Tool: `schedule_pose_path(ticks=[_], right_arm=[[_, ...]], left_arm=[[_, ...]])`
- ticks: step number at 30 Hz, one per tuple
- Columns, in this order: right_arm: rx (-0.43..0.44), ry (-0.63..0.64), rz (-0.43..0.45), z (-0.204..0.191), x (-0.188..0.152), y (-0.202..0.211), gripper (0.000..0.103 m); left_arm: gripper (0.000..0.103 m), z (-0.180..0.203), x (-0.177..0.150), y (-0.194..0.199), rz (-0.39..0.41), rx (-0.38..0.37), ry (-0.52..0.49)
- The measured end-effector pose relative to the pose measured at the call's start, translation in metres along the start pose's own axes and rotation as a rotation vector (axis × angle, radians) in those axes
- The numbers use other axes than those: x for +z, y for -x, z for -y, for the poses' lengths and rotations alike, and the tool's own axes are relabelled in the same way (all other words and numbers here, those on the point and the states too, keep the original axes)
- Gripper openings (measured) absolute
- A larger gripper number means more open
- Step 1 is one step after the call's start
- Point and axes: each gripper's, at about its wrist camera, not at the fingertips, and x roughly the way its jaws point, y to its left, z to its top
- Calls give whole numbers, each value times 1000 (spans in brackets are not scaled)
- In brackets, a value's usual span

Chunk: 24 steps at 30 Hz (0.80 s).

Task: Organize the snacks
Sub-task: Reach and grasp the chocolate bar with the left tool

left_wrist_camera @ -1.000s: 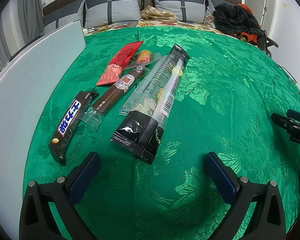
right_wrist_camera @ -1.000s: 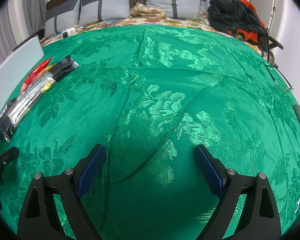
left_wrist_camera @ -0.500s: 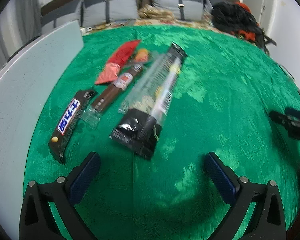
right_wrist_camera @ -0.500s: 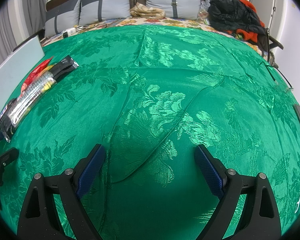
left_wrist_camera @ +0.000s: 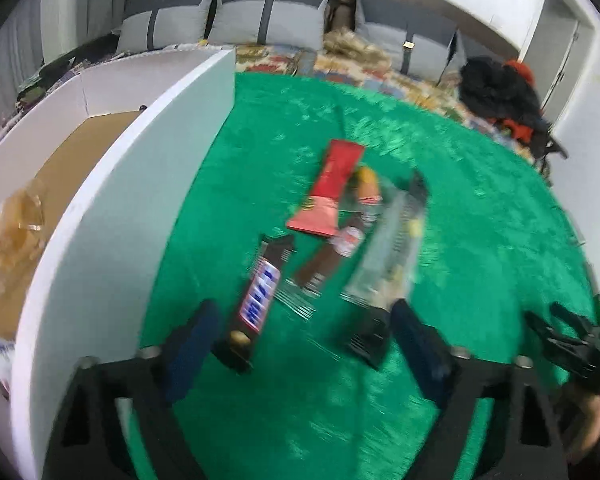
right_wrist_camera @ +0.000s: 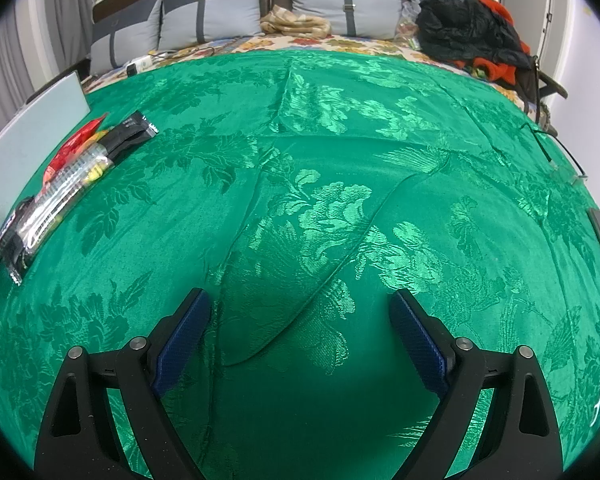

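Observation:
Several snacks lie in a row on the green cloth in the blurred left wrist view: a dark Snickers-style bar (left_wrist_camera: 260, 300), a brown sausage stick (left_wrist_camera: 328, 260), a red packet (left_wrist_camera: 332, 190), a small orange snack (left_wrist_camera: 366, 184) and a long clear-and-black packet (left_wrist_camera: 388, 268). My left gripper (left_wrist_camera: 304, 332) is open and empty, raised above their near ends. My right gripper (right_wrist_camera: 300, 320) is open and empty over bare cloth; the snack row (right_wrist_camera: 64, 188) lies far to its left. The right gripper also shows at the right edge of the left wrist view (left_wrist_camera: 572, 340).
A white cardboard box (left_wrist_camera: 120, 208) with a brown inside stands left of the snacks, with a crinkled clear bag (left_wrist_camera: 16, 232) in it. Grey pillows (right_wrist_camera: 228, 12) and dark clothes (right_wrist_camera: 468, 32) lie at the bed's far end. The cloth has a raised fold (right_wrist_camera: 300, 280).
My left gripper has lifted and swung left, so the box's inside now shows and the snacks sit between its fingers. The right gripper has not moved.

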Motion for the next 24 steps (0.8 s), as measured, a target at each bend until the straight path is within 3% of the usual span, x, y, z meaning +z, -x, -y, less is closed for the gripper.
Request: schedule_pose_path(ticks=[3,5,8,11,18,21,24], right_arm=[[0,0,0,0,0,0,94],[0,0,0,0,0,0,94],[1,0,0,0,0,0,94],[0,0,0,0,0,0,94],[0,-1,0,0,0,0,94],[0,0,0,0,0,0,94],[0,0,0,0,0,0,94]], left_arm=[[48,-5,8,-27,-61,83,-36],[43,-8,8,-37,-81,114,-35],[42,-13,7,-47,-93,113,-16],[17,-15,6,-51,-102,56,5],[17,42,-39,-25,-117,-88,-32],[17,47,-58,-14,-97,-77,-4],[17,31,-65,-1,-61,2,36]])
